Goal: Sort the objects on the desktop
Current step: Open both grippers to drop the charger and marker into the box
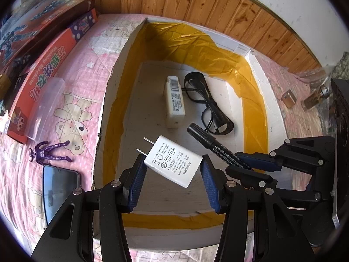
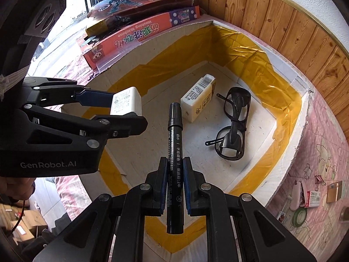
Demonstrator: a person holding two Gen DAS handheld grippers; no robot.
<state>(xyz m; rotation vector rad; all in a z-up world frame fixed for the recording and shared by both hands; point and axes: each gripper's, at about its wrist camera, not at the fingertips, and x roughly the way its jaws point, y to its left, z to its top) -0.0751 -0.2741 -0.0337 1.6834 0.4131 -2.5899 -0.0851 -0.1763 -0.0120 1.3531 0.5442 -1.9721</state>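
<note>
Over a white foam box (image 1: 113,83) (image 2: 303,118) lined with yellow tape, my left gripper (image 1: 173,163) (image 2: 128,109) is shut on a white charger plug (image 1: 168,152) (image 2: 126,102), prongs pointing up-left. To its right, my right gripper (image 2: 174,161) (image 1: 233,162) is shut on a black marker (image 2: 174,131) (image 1: 209,142), capped end pointing forward into the box. On the box floor lie a white rectangular pack (image 1: 174,100) (image 2: 197,98) and black-framed glasses (image 1: 207,104) (image 2: 233,126).
On the pink cartoon cloth left of the box lie a purple figure (image 1: 49,152), a phone (image 1: 59,187), a clear plastic case (image 1: 47,107) and stacked toy boxes (image 1: 43,74). Small bottles (image 1: 312,100) and stationery (image 2: 314,196) lie to the right. A wooden wall stands behind.
</note>
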